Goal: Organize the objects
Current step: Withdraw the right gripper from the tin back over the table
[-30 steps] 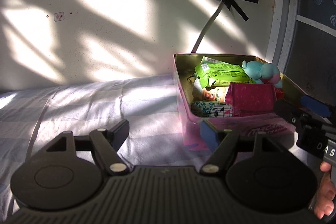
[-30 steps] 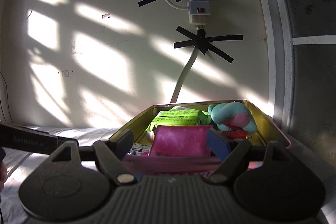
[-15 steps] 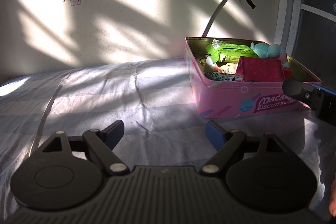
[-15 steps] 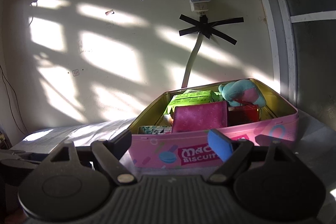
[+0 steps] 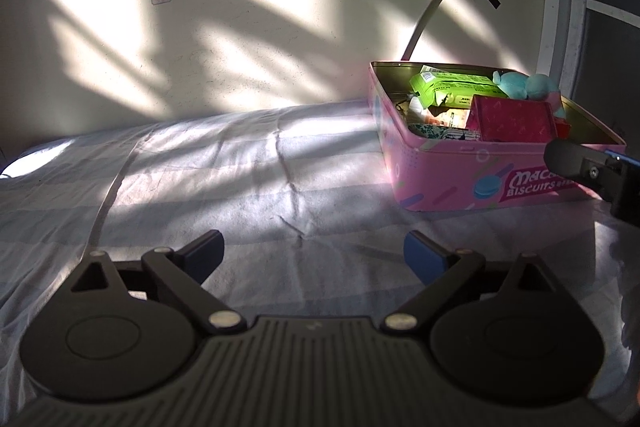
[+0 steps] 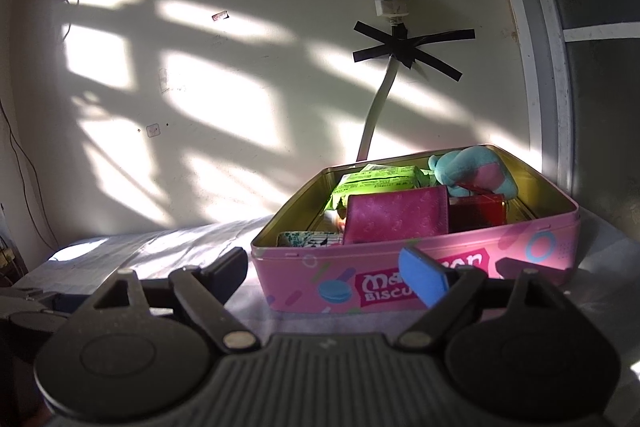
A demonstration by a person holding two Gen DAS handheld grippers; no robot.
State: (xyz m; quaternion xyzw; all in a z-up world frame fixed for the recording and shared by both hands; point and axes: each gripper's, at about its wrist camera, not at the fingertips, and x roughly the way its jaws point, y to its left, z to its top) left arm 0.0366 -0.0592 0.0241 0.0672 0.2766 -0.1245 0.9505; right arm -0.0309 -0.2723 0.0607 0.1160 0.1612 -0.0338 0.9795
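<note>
- Left gripper [image 5: 314,251]: jaws spread apart, nothing between them, held above the sheet [image 5: 240,163], well clear of the biscuit tin [image 5: 452,169].
- Right gripper [image 6: 326,267]: jaws apart and empty, just in front of the tin's near wall.
- Change: both grippers have backed away from the tin over the last second. The pink wallet [image 6: 396,213], green packet [image 6: 378,179] and plush toy [image 6: 472,171] lie inside; the packing step appears complete.
- Hidden: items beneath the wallet are unreadable; the tin's label is partly covered by the right fingers.
</note>
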